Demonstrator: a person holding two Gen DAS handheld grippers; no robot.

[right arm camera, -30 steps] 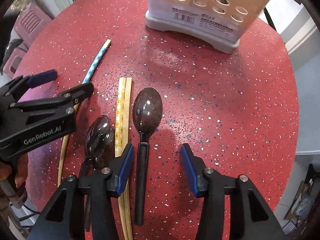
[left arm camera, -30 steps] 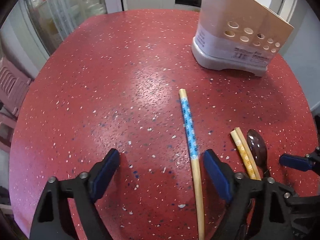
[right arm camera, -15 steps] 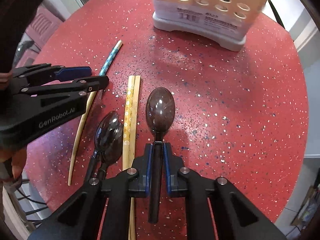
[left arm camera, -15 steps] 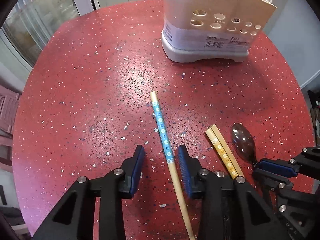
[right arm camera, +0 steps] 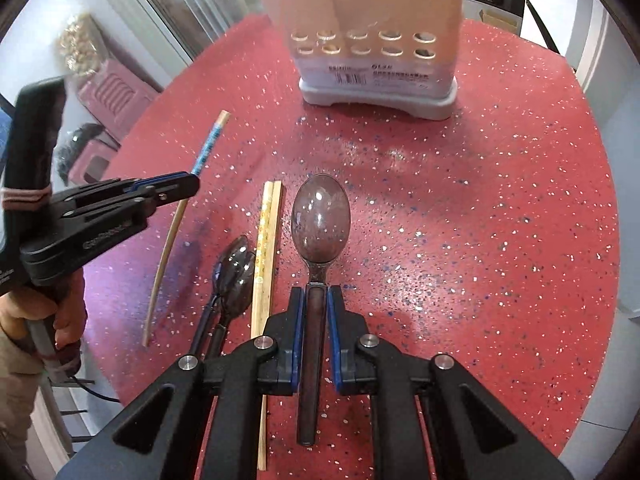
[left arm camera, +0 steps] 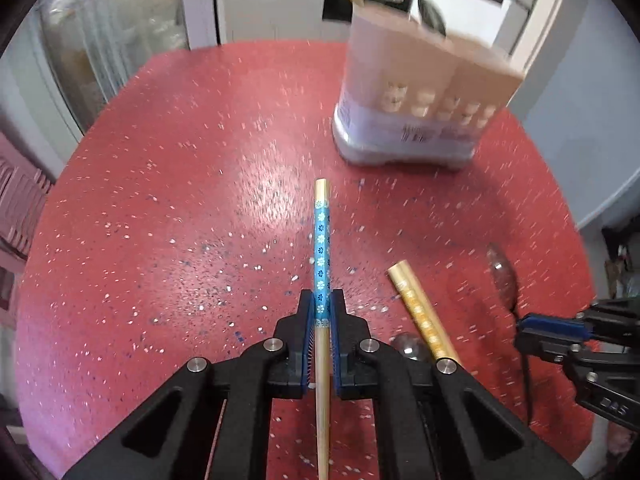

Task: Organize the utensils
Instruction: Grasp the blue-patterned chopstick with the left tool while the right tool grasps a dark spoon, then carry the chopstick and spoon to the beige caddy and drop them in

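Both tools grip utensils (table (right arm camera: pixel 500 220) edge near).

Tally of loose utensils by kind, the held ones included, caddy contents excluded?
Chopsticks: 3, the blue chopstick in the left gripper and a yellow pair on the table.
Spoons: 2, the big spoon in the right gripper and a small spoon on the table.
Total: 5

Chopstick pair (right arm camera: pixel 267 240) between spoons (right arm camera: pixel 234 276); caddy (right arm camera: pixel 374 40) behind.
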